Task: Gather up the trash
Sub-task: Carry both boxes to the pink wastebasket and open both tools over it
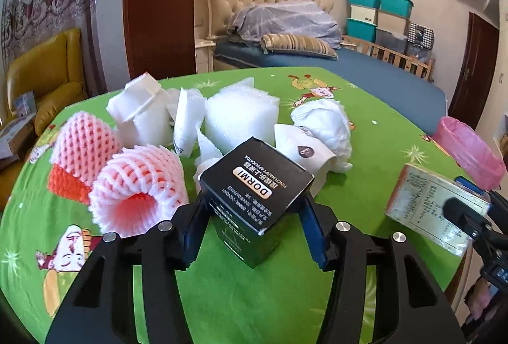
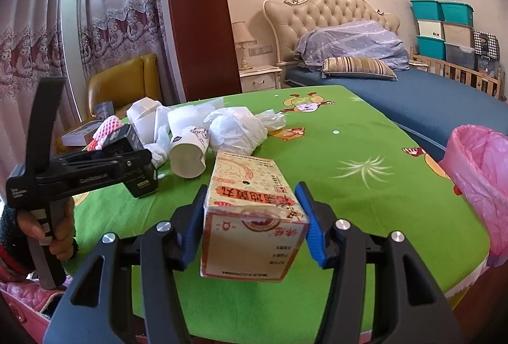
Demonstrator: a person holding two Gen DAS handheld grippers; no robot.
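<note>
My left gripper is shut on a black DORMI box, held tilted above the green tablecloth. My right gripper is shut on a beige medicine box with red print, also lifted; this box shows in the left wrist view. Behind lie pink foam fruit nets, white foam pieces, a paper cup on its side and a crumpled white plastic bag. The left gripper with the black box also shows in the right wrist view.
A bin lined with a pink bag stands at the table's right edge. Behind the table are a blue bed, a yellow armchair and stacked storage boxes.
</note>
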